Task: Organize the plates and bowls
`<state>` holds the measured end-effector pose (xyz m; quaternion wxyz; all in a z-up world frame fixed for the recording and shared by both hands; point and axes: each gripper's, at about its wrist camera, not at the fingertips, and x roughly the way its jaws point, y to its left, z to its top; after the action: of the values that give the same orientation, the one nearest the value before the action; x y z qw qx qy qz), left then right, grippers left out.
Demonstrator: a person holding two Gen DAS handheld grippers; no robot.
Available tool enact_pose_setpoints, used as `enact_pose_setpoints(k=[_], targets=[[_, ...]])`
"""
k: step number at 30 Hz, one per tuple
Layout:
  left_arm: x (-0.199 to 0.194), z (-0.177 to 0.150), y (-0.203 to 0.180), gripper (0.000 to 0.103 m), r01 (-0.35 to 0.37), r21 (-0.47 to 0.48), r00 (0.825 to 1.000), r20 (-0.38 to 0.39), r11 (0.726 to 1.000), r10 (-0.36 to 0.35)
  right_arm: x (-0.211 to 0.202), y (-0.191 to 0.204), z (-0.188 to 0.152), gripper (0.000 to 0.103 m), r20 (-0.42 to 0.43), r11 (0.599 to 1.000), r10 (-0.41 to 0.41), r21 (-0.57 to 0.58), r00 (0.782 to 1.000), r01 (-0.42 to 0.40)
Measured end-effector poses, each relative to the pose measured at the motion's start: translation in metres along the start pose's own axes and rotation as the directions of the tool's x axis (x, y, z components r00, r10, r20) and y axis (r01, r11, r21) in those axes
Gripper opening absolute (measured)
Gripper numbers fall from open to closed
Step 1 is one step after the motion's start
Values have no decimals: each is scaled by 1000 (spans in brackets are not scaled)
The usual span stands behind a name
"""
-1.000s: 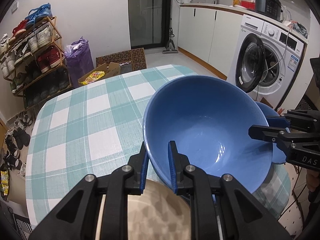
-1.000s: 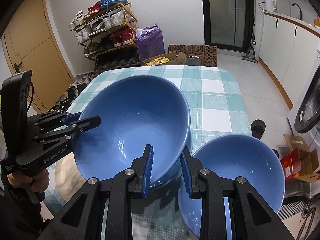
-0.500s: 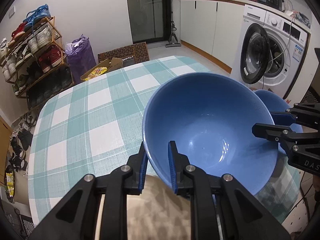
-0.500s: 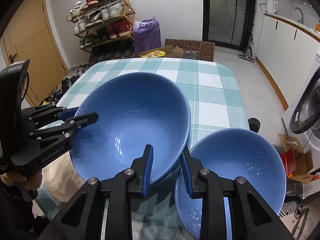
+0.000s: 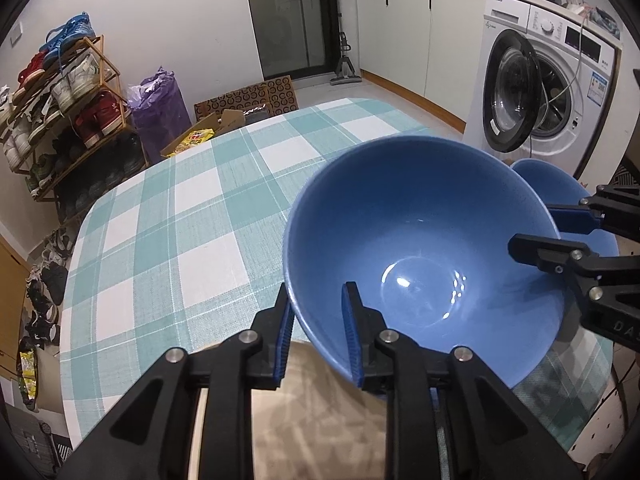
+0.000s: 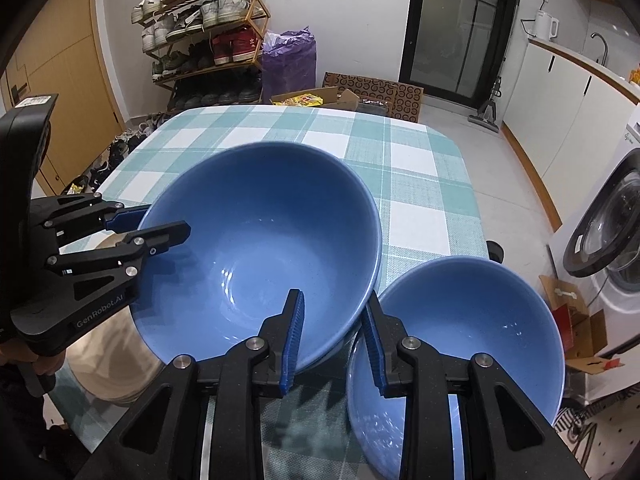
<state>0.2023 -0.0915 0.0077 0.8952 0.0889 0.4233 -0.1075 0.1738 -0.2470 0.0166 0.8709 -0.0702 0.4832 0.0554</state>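
A large blue bowl [image 5: 420, 248] [image 6: 260, 248] sits near the front of the checked table [image 5: 180, 220], with a second rim showing just beneath it. My left gripper [image 5: 316, 290] [image 6: 164, 220] straddles its left rim, one pad outside and one inside. Its jaws are opening and the pads look just off the wall. My right gripper [image 6: 334, 295] [image 5: 534, 228] straddles the opposite rim the same way, its jaws also opening. A smaller blue bowl [image 6: 460, 340] [image 5: 560, 196] stands to the right of the large one. A beige plate [image 5: 320, 420] [image 6: 112, 360] lies under the left gripper.
The table's far half [image 6: 420, 184] carries nothing. Beyond it are a shoe rack [image 5: 60, 112], a purple bag [image 5: 160, 108] and cardboard boxes [image 6: 360, 96] on the floor. A washing machine [image 5: 552, 92] stands to the right. A hand [image 6: 36, 360] holds the left gripper.
Both pairs of jaws have widened a little around the large bowl's rim. The bowl has stayed where it was, and both hands have barely moved.
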Motion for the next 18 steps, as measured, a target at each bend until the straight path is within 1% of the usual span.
enact_pose_setpoints(k=[3,7,11,13,15,17,18], targets=[[1,-1,0,27,3,7,1000,-6,1000,-3,-2,-1,0,34,9,1000,7,9,1000,-7],[2,-1,1,29,5,7,1000,-6,1000,-5,-1,-6,-3,34,12,1000,24,17,1000,-25],[3,-2,1,36,-3,10,1000,-9,1000,4,1,-7,-7,35,5,999,34,7,999,-34],[2,-3,3,38,4,2,1000,-9,1000,-4,-2,-9,-9,37,14,1000,28,8,1000,-28],[-2,-3,4,41,5,-3,1000,-1,1000,-5,-8,-13,-10,42,39,999,28,24,999,-28],[-4,-2,4,43,5,-6,1000,5,1000,-5,-15,-19,-11,46,58,998,36,43,998,-39],[-6,0,4,47,7,-8,1000,8,1000,-7,-20,-22,-11,49,71,998,40,53,997,-44]])
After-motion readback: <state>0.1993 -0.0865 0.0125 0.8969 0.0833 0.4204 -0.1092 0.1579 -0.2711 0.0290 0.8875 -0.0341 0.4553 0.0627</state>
